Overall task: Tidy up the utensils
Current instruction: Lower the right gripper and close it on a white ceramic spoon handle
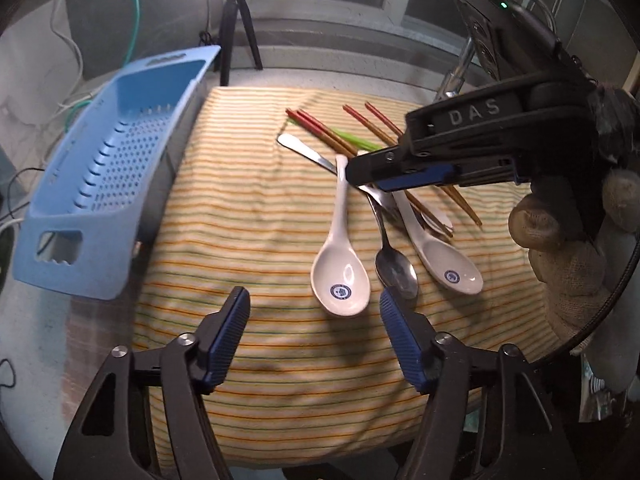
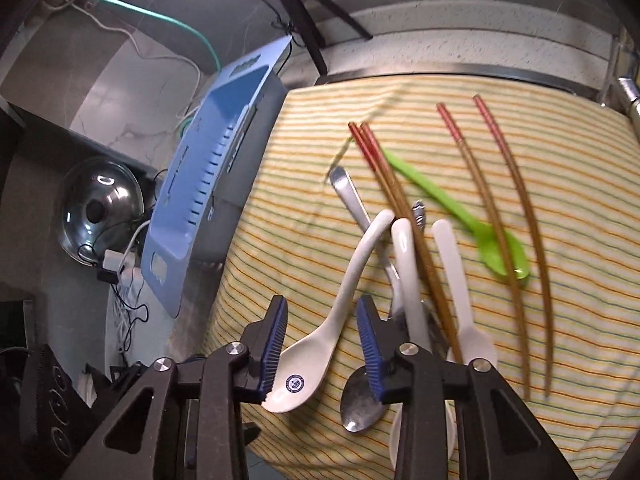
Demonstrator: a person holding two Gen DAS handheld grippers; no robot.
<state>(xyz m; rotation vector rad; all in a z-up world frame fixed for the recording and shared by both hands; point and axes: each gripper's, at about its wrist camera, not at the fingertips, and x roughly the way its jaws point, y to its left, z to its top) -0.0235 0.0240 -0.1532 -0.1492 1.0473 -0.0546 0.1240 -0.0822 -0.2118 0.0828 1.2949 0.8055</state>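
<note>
A heap of utensils lies on a striped cloth (image 1: 256, 216): two white ceramic spoons (image 1: 340, 280) (image 1: 448, 268), a metal spoon (image 1: 394, 268), a green plastic spoon (image 2: 500, 252), a white plastic spoon (image 2: 452, 272) and several red-tipped chopsticks (image 2: 400, 208). My left gripper (image 1: 314, 320) is open over bare cloth, and the spoon bowls lie just past its tips. My right gripper (image 2: 322, 320) points down into the heap, jaws partly apart. One white ceramic spoon (image 2: 308, 356) lies between its fingers, and the pads do not press on it. In the left wrist view the right gripper (image 1: 362, 172) hangs over the spoon handles.
A blue perforated basket (image 1: 100, 168) (image 2: 208, 184) stands tilted at the cloth's left edge. A black tripod (image 1: 236, 20) stands behind the table and a metal pot lid (image 2: 100, 208) lies beyond the basket. A gloved hand (image 1: 560, 248) holds the right gripper.
</note>
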